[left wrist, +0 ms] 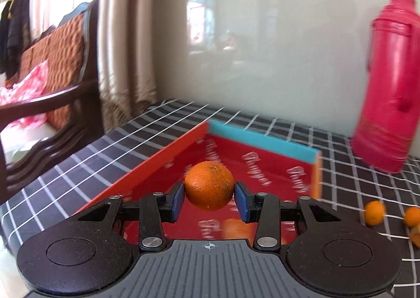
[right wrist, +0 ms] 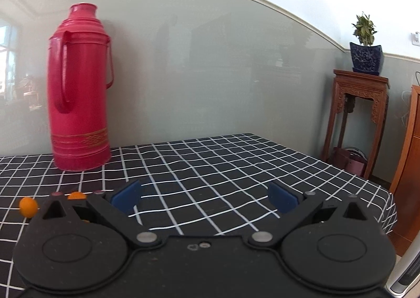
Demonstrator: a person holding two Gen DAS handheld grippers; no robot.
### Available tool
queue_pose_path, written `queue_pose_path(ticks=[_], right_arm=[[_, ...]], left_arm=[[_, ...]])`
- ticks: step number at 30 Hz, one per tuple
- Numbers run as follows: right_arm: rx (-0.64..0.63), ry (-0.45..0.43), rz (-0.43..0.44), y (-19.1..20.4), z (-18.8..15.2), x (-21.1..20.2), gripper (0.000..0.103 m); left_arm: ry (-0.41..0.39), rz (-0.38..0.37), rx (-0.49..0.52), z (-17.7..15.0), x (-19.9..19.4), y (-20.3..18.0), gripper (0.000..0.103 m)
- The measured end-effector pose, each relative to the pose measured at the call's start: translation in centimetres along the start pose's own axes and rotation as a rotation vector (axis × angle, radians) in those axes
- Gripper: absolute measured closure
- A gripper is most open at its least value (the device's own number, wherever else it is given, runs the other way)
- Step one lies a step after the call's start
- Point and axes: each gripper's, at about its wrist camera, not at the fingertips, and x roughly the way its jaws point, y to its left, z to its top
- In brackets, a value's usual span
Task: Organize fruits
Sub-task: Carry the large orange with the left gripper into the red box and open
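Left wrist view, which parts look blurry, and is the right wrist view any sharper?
Left wrist view: the held orange is sharp, while the red box, red thermos and loose oranges smear. Right wrist view: mostly crisp, thermos slightly soft, wall trim bowed by fisheye.

Both claws: matte black linkage arms, round black discs at the base, silver rivets, blue pads (left wrist: 176,202). Left claw (left wrist: 209,201) has a ribbed grey plate with a crosshair mark. Right claw (right wrist: 204,197) plate is plain black.

The flask (left wrist: 388,83), at 2 o'clock in the left view, is blurred and cut by the edge. A blurred orange shape (left wrist: 236,228) sits behind the left gripper (left wrist: 209,197). The right gripper (right wrist: 204,197) half hides a small fruit (right wrist: 76,195).
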Motion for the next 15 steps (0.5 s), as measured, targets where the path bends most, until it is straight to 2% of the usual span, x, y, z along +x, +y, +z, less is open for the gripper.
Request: queue_pose_path(ticks=[4,8,10,11,12,15], right_arm=[[-0.010,-0.007,0.034,1.3,0.1,-0.6,0.006],[-0.023,-0.010,0.069,2.3,0.2,-1.1,0.006],[-0.027,-0.011,0.087,2.8,0.2,-1.3,0.006],[-0.030,-0.012,0.099,3.0,0.2,-1.4,0.006],[-0.034,-0.012,0.111,3.3,0.2,-1.5,0.006],[-0.050,-0.006,0.149,4.2,0.1,-1.7,0.006]], left_arm=[[0.058,0.009,-0.041,0.0,0.9,1.9,0.061],[0.065,0.017,-0.055,0.1,0.9,2.6,0.061],[0.076,-0.001,-0.081,0.1,0.9,3.2,0.052],[0.078,-0.010,-0.105,0.1,0.8,3.7,0.037],[0.069,-0.012,-0.125,0.1,0.5,4.1,0.028],[0.019,-0.023,-0.126,0.4,-0.7,4.9,0.026]])
